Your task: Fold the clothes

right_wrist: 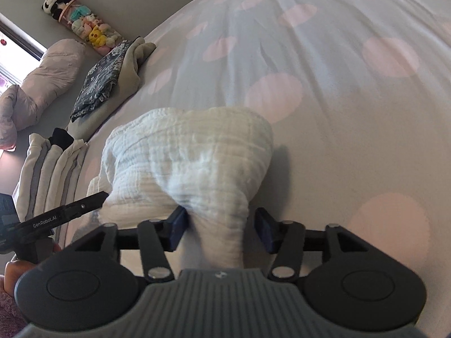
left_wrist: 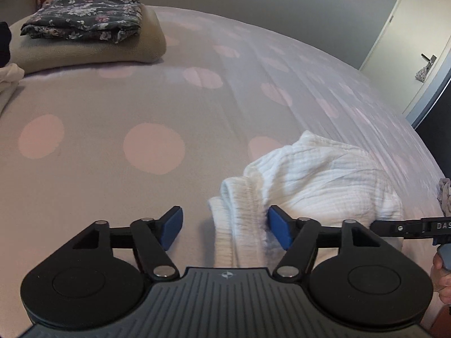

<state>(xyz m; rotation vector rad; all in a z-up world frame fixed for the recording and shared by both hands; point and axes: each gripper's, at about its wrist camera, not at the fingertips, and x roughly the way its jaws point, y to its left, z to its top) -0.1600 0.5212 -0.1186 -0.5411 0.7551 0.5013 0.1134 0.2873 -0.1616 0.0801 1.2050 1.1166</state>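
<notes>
At 10 o'clock a flowery folded cloth (left_wrist: 81,14) sits on a tan blanket (left_wrist: 93,48). My left gripper (left_wrist: 225,229) and right gripper (right_wrist: 218,229) are wide apart around the white garment (left_wrist: 310,180), not squeezing. The spotty bed (left_wrist: 141,107) fills everything. At 2 o'clock, a white door (left_wrist: 417,42).

You see a polka-dot bedspread (left_wrist: 112,107), a white door (left_wrist: 417,42) with a dark handle (left_wrist: 428,58), a row of plush toys (right_wrist: 84,25) along the wall, and a pink pillow (right_wrist: 48,76) beside them

Crumpled garment (left_wrist: 318,174) on the bed (left_wrist: 118,107) — folded stack (left_wrist: 84,25) far behind, leftward.
</notes>
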